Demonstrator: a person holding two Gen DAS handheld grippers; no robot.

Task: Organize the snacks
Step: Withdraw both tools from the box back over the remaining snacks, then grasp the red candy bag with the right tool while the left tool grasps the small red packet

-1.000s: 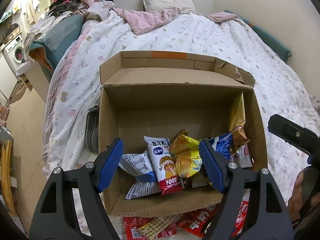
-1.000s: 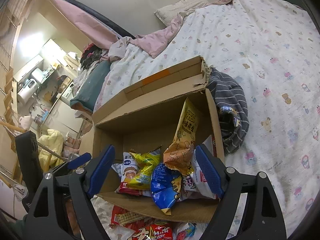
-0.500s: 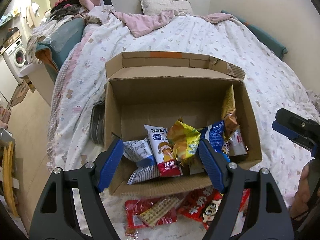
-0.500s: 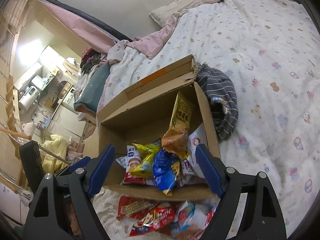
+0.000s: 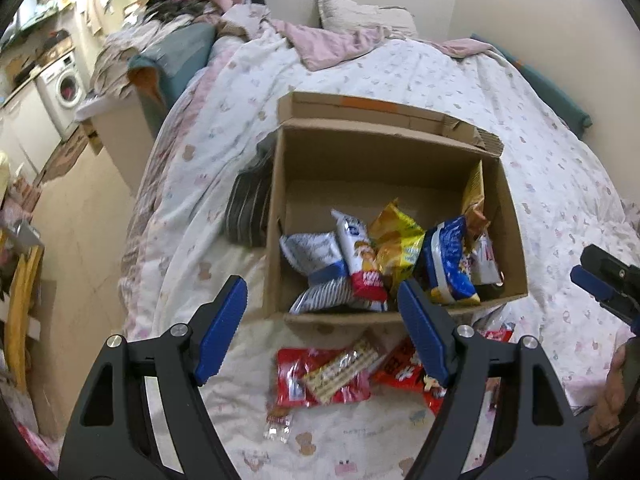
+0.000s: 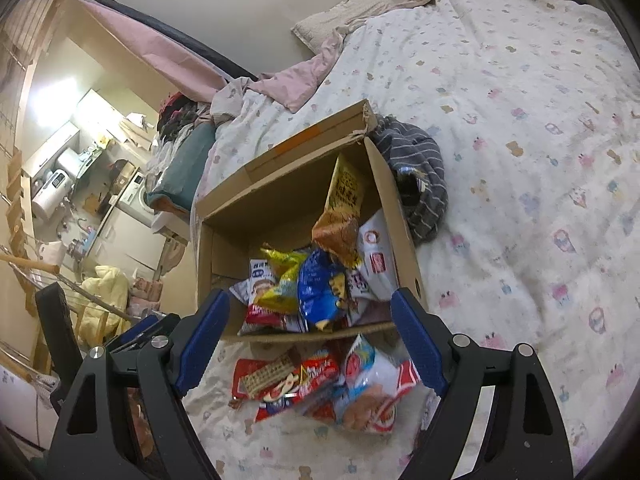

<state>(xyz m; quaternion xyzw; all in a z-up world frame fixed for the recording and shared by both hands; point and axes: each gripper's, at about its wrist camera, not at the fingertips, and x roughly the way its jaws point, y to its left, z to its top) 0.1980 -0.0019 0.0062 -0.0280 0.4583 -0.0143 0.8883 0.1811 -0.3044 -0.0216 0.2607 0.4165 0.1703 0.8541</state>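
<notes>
An open cardboard box stands on the bed and holds several snack bags, among them a blue bag and a yellow bag. More snack packs lie on the sheet in front of the box: a red pack with a wafer bar and a white and red bag. My left gripper is open and empty above the loose packs. My right gripper is open and empty over them too.
A striped grey cloth lies against the box's side. The patterned bedsheet spreads to the right. The floor and a washing machine lie left of the bed. A pillow is at the head.
Both grippers have pulled back and risen from the box, so it looks smaller and the loose packs in front of it have come into view. Both stay open.
</notes>
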